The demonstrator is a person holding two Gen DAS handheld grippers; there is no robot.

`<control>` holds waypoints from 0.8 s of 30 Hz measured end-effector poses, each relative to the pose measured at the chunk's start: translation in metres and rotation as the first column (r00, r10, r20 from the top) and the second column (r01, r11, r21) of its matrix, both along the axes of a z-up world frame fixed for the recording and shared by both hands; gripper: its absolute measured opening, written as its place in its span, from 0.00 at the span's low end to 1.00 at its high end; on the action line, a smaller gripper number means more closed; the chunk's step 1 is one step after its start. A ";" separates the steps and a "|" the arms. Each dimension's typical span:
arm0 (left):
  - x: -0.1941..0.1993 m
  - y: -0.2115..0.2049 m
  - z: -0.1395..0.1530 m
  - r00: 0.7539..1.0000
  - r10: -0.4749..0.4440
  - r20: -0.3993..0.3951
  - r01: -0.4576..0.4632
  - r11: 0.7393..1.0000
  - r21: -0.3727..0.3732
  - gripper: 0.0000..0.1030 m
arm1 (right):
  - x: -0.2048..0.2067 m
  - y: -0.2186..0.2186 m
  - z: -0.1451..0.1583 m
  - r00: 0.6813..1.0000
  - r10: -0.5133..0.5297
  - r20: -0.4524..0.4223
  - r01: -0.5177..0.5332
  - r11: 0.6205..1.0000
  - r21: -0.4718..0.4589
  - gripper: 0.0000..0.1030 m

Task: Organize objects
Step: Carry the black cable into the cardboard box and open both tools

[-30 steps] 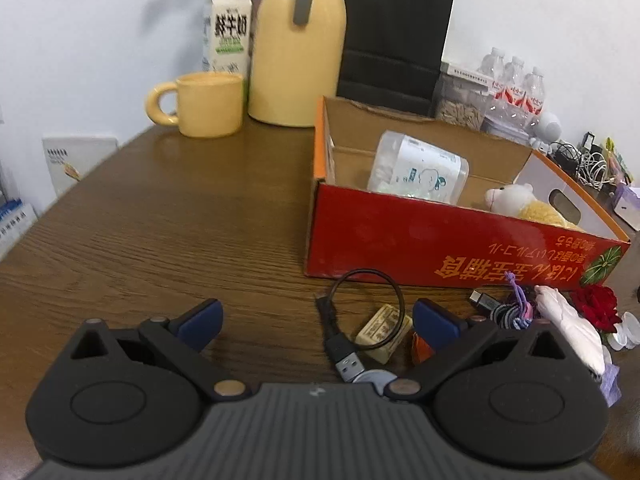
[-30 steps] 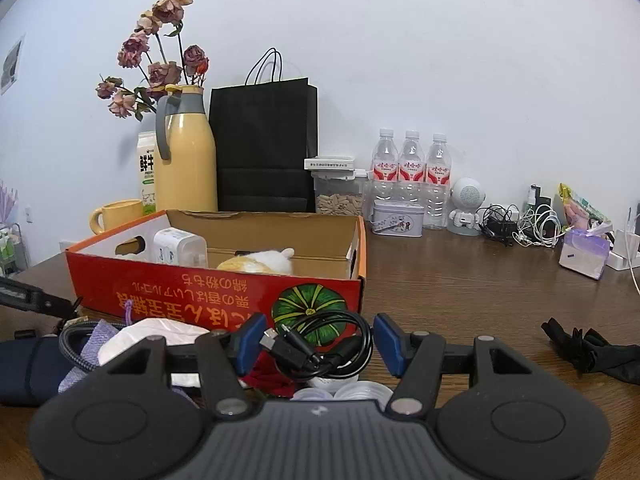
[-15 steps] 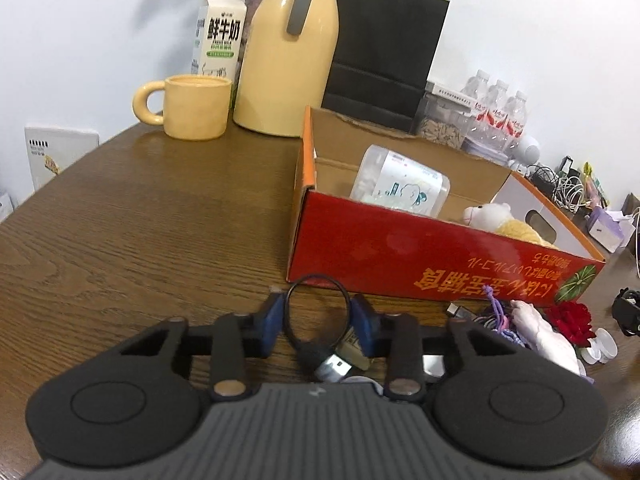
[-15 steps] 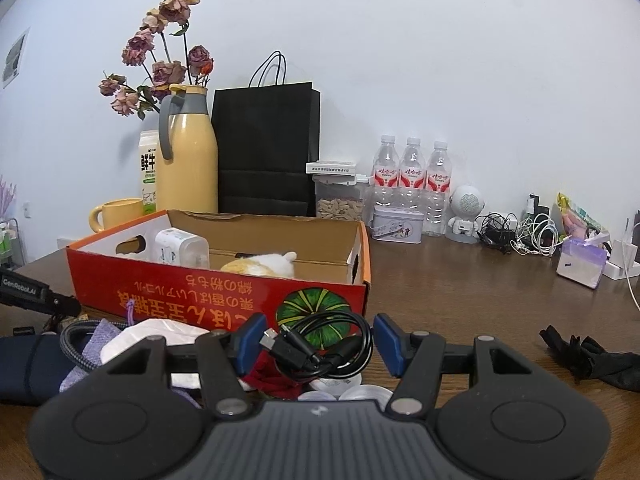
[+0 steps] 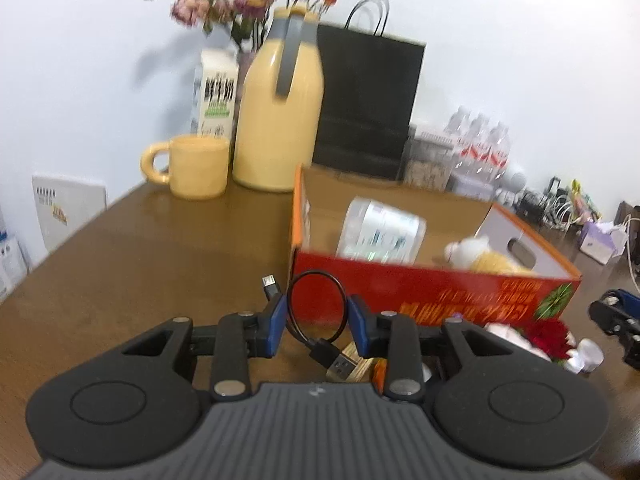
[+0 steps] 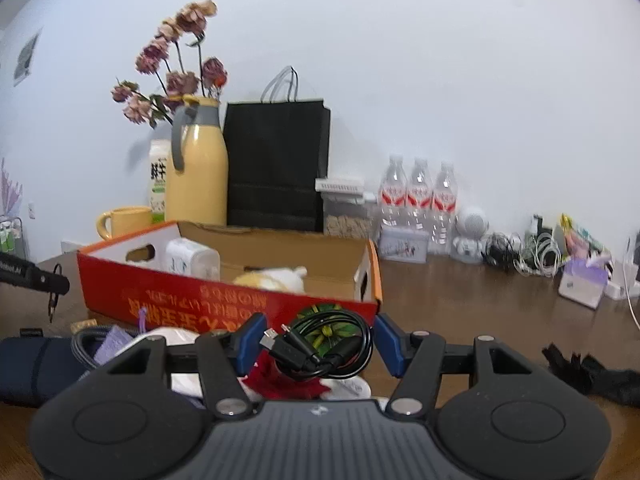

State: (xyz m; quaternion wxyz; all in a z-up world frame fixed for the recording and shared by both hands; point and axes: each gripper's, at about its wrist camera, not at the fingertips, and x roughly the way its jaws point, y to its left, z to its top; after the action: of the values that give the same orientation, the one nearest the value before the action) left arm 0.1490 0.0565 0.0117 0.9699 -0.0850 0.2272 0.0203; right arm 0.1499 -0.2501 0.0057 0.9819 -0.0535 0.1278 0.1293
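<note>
My left gripper [image 5: 317,322] is shut on a short black USB cable [image 5: 316,312], looped between the blue pads and lifted off the table, just in front of the red cardboard box [image 5: 432,292]. My right gripper [image 6: 318,340] is shut on a coiled black cable [image 6: 332,340], held above the table before the same box [image 6: 224,300]. The box holds a white wrapped roll [image 5: 380,236] and a plush toy [image 5: 484,254].
A yellow mug [image 5: 192,168], yellow jug [image 5: 278,116], milk carton [image 5: 216,92] and black bag [image 5: 368,104] stand behind the box. Loose items lie by the box front: red flower [image 5: 548,334], white caps [image 5: 588,358]. Black cloth [image 6: 592,372] lies at right.
My left gripper closed on the short black cable and has lifted it up off the table. My right gripper has risen slightly with its coiled cable.
</note>
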 end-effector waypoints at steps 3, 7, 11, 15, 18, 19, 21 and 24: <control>0.000 -0.005 0.016 0.999 -0.017 0.045 0.016 1.000 0.019 0.33 | 0.004 0.005 0.010 0.999 0.021 0.025 -0.021 1.000 -0.003 0.56; 0.011 -0.015 0.033 0.996 -0.031 0.086 0.028 0.999 0.043 0.33 | 0.015 0.017 0.025 0.997 0.046 0.057 -0.046 0.999 -0.005 0.56; 0.031 -0.026 0.042 0.993 -0.046 0.105 0.041 0.998 0.054 0.34 | 0.038 0.030 0.036 0.996 0.053 0.071 -0.053 0.999 0.000 0.56; 0.058 -0.034 0.043 0.994 -0.051 0.100 0.046 0.998 0.052 0.34 | 0.071 0.042 0.041 0.998 0.036 0.050 -0.037 0.999 0.024 0.56; 0.084 -0.036 0.041 0.996 -0.039 0.078 0.035 0.998 0.047 0.34 | 0.098 0.050 0.039 1.000 0.028 0.014 -0.028 0.999 0.019 0.56; 0.092 -0.036 0.040 0.997 -0.033 0.075 0.030 0.999 0.045 0.34 | 0.108 0.052 0.038 1.000 0.022 0.003 -0.022 1.000 0.015 0.56; 0.107 -0.037 0.038 0.998 -0.023 0.060 0.021 0.999 0.036 0.34 | 0.127 0.056 0.034 1.000 0.011 -0.026 -0.011 1.000 0.010 0.56; 0.120 -0.037 0.028 0.999 -0.022 0.046 0.021 1.000 0.021 0.34 | 0.144 0.055 0.024 0.998 0.002 -0.065 0.000 1.000 0.029 0.56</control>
State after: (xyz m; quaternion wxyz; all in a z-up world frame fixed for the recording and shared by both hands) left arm 0.2693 0.0196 0.0396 0.9759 -0.0729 0.2054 0.0102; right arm 0.2941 -0.1950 0.0297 0.9778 -0.0351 0.1577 0.1333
